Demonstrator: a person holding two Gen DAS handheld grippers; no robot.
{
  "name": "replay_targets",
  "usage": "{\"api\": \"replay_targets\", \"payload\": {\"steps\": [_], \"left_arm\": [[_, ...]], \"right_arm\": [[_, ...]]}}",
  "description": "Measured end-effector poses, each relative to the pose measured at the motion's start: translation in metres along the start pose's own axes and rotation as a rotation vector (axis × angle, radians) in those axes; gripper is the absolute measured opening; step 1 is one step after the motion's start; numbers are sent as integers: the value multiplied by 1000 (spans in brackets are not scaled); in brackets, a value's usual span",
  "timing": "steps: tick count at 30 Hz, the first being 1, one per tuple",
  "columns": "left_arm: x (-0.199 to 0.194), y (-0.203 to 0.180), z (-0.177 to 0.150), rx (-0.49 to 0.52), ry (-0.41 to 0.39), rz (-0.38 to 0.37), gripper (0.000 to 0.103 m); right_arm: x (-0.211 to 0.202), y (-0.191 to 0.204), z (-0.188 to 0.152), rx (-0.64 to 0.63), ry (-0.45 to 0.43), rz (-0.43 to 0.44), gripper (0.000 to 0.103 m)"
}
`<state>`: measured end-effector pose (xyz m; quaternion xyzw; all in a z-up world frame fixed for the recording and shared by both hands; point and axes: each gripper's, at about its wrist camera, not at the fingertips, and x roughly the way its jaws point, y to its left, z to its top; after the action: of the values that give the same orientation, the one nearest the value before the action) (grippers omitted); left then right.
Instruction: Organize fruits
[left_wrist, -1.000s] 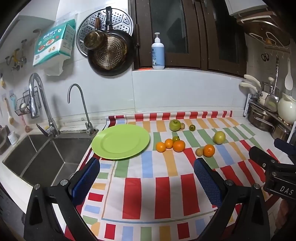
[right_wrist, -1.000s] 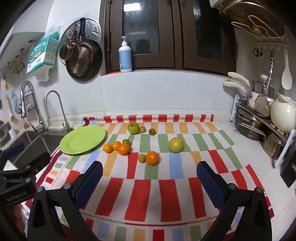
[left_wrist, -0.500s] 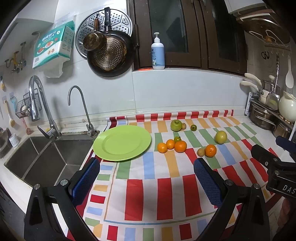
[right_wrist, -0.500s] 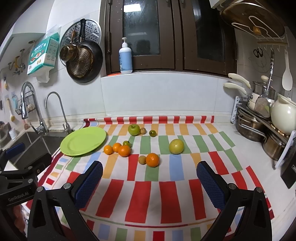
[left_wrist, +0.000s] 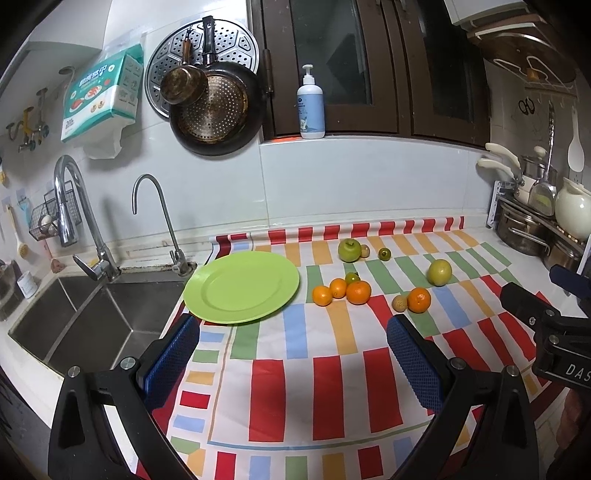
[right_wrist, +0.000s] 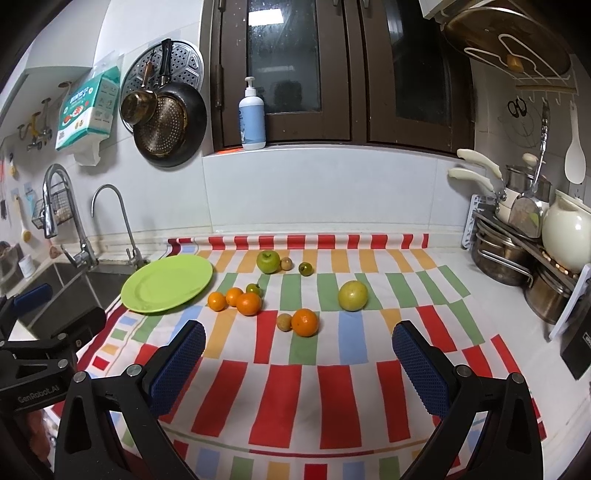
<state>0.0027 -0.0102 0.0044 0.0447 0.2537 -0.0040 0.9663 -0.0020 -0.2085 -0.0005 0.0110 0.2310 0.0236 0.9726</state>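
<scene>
— Where did the fruit lie?
— Loose on the bench's striped cloth (right_wrist: 332, 398), right of the empty green plate (right_wrist: 168, 284).
— Which gripper sat nearer?
— The right gripper (right_wrist: 297, 354), fingers apart, faced the lone orange (right_wrist: 304, 322); the left gripper (left_wrist: 293, 354), also spread, fronted the plate.

Soap bottle (left_wrist: 311, 105), pans (left_wrist: 214, 107), perhaps teapot (right_wrist: 567, 230)

Left gripper (left_wrist: 293, 354): black frame, blue textured pads (left_wrist: 173, 360), silver screws. Right gripper (right_wrist: 297, 356): same build. White lettering on the bodies: "GenRobot.AI" on left, "DAS" visible on right.
</scene>
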Motion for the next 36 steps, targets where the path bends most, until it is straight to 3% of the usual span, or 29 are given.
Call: {"api": "replay_targets", "payload": {"steps": [36], "left_arm": [[-7,8,7,-10,-33,-46,103]], "right_arm": [[-4,8,6,-17,-24,-6,103]]}}
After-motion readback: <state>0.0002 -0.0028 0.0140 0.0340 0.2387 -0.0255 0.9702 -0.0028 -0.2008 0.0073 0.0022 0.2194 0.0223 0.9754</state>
